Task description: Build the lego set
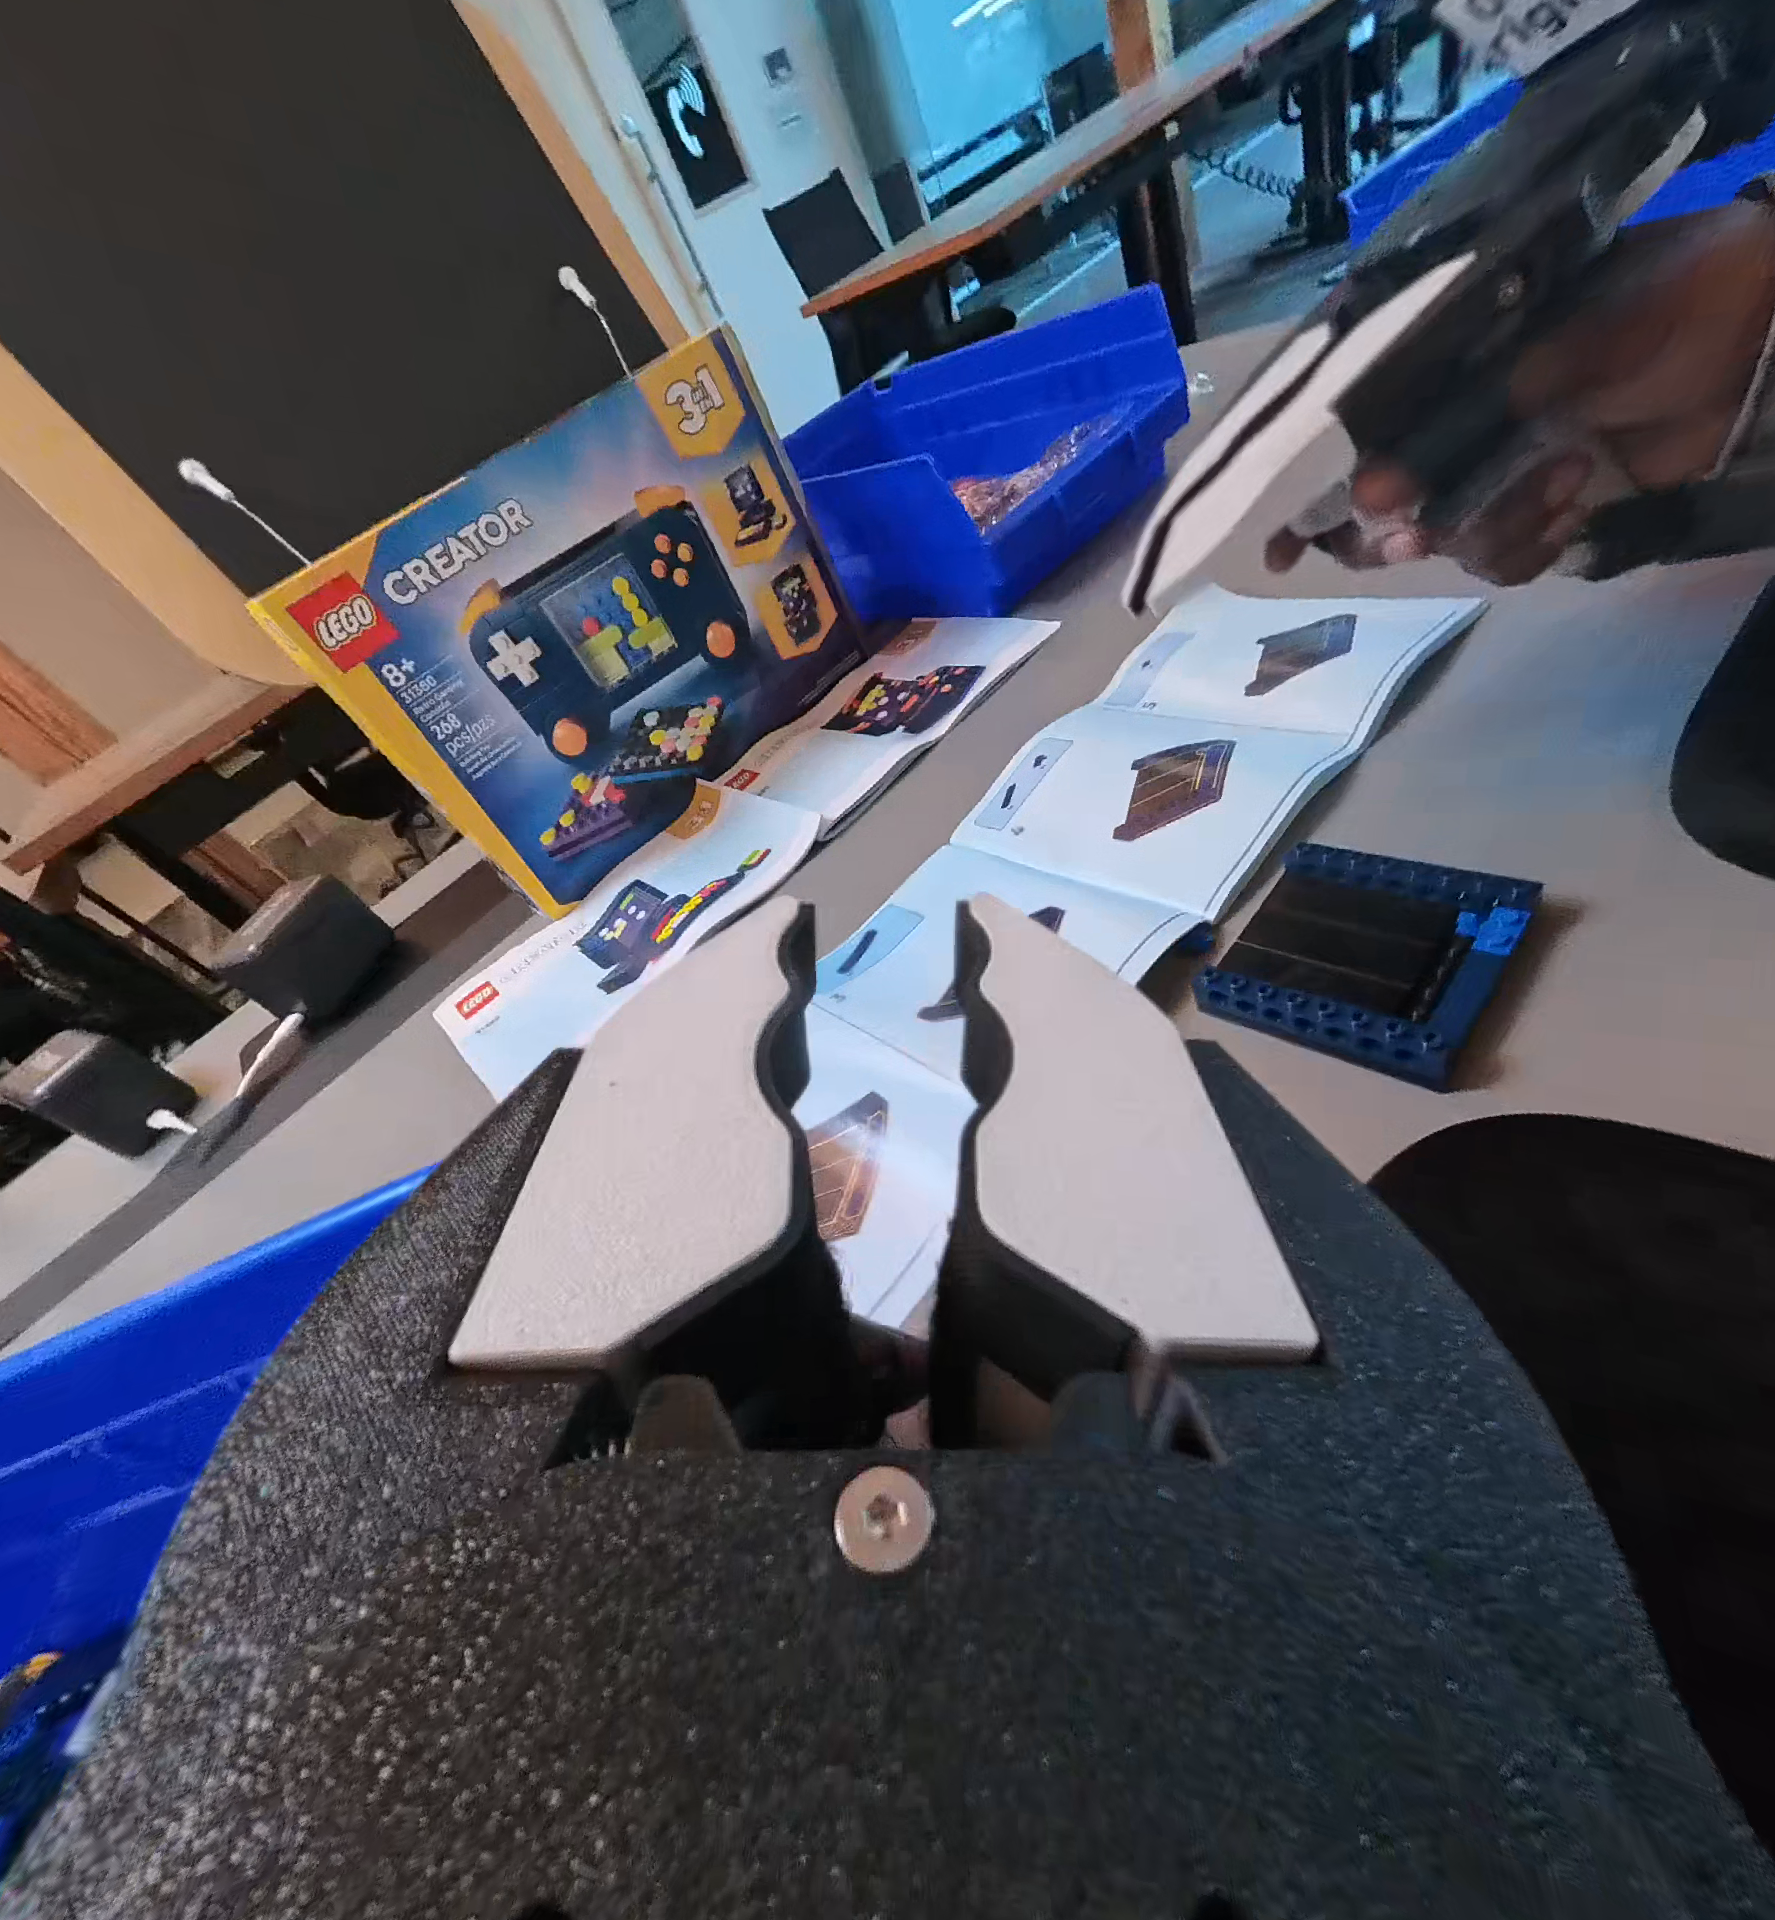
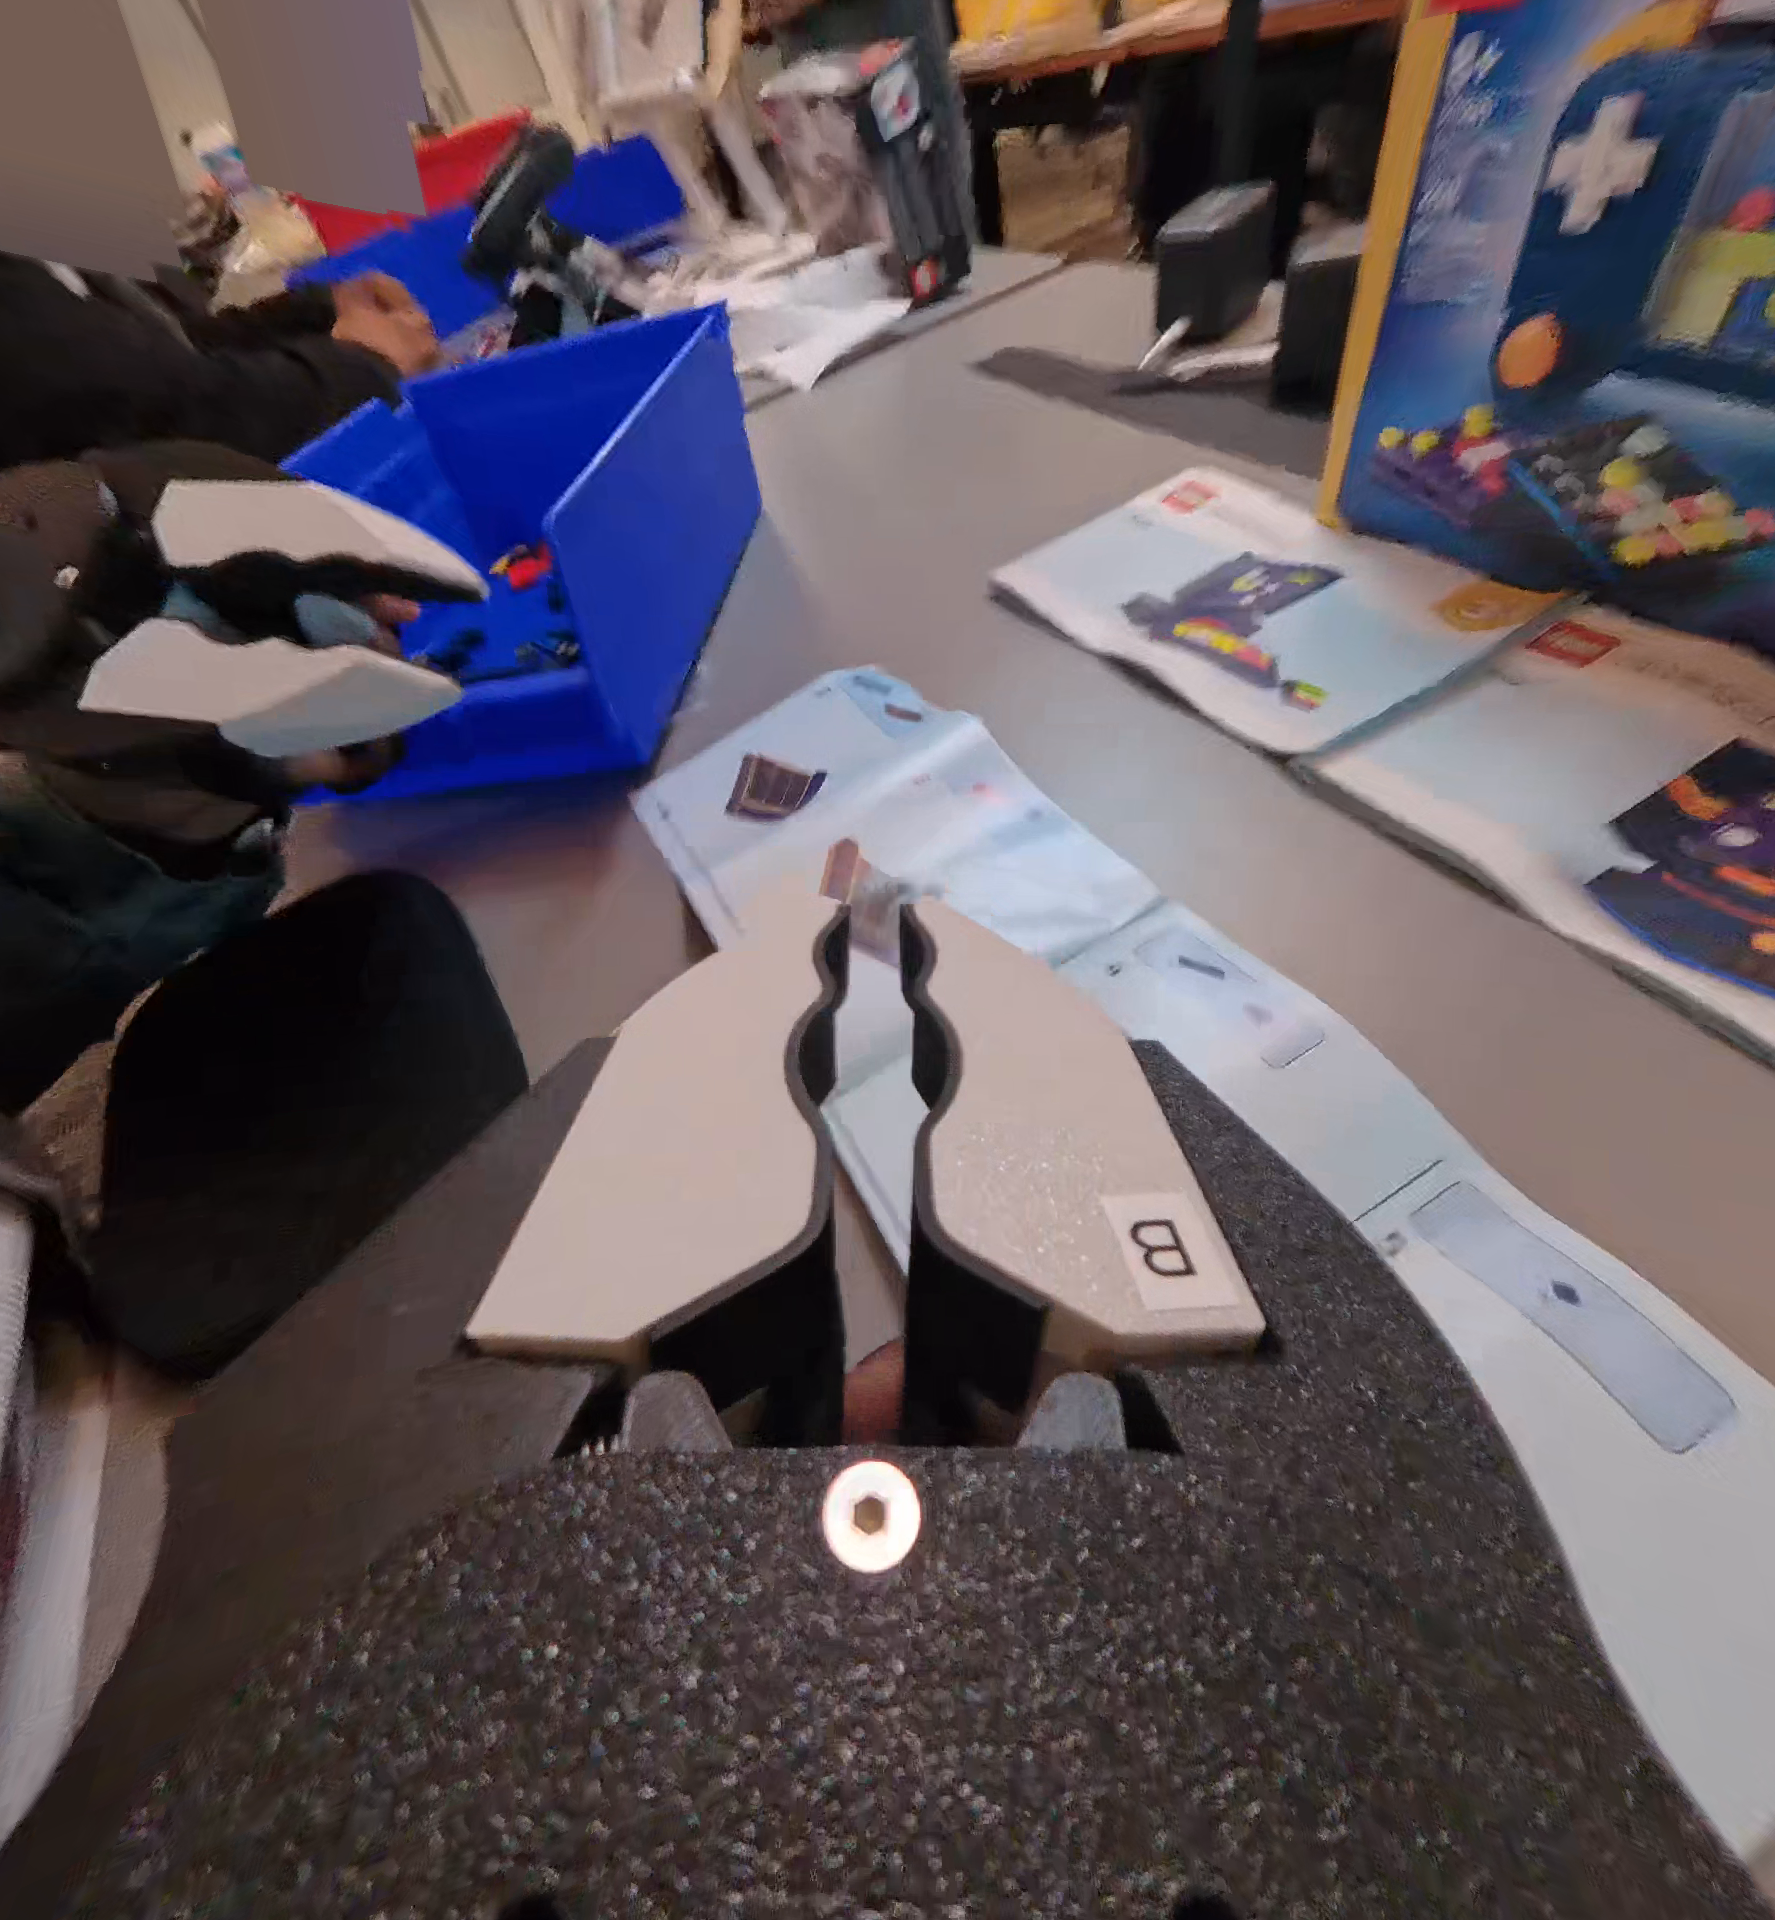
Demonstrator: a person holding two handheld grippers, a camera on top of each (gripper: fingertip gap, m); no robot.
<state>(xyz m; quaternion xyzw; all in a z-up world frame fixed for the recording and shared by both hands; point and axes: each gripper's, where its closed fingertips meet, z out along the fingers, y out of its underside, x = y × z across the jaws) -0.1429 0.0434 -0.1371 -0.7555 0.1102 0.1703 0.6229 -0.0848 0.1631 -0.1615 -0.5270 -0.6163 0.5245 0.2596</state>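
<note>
Grey table [image 1: 1589,790] in an office. Dark wall panel [image 1: 239,208] with wood trim, wooden desks [image 1: 1070,177], glass partitions [image 1: 966,94] behind.

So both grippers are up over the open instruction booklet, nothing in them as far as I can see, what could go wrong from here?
1. The open booklet lies loose and curled on the table; a low fingertip could snag or crease a page.
2. The blue brick frame sits against the booklet's edge, so dragging the pages might push it.
3. The left gripper is open and empty near the blue bin, and the right gripper is narrowly open; both views are blurred, so a collision seems possible.
</note>
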